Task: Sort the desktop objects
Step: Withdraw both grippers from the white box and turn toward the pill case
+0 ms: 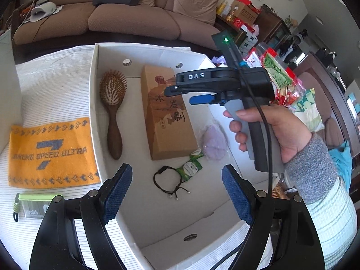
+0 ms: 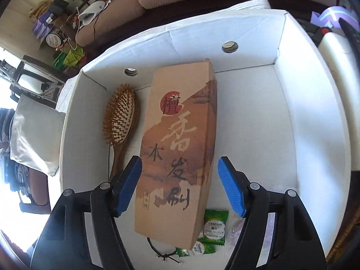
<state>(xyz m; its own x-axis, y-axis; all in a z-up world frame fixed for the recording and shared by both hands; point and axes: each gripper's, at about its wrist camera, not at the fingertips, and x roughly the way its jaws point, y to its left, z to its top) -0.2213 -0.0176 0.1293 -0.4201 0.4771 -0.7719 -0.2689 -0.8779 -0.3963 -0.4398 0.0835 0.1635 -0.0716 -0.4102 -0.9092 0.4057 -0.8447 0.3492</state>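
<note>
A white open box (image 1: 105,135) (image 2: 310,135) holds a wooden hairbrush (image 1: 113,103) (image 2: 120,121), a brown cardboard carton (image 1: 166,114) (image 2: 180,153), a black cord bracelet (image 1: 169,183) (image 2: 165,255), green sachets (image 1: 190,166) (image 2: 213,229) and a purple pouch (image 1: 213,141). My left gripper (image 1: 176,193) is open and empty above the box's near part. My right gripper (image 2: 180,186) is open, its fingers either side of the carton and above it; it shows in the left wrist view (image 1: 180,92) over the carton.
An orange towel (image 1: 52,153) and a green-topped pouch (image 1: 36,204) lie on the white striped cloth (image 1: 49,85) left of the box. A brown sofa (image 1: 126,11) stands behind. Snack bags (image 1: 281,78) and clutter lie to the right.
</note>
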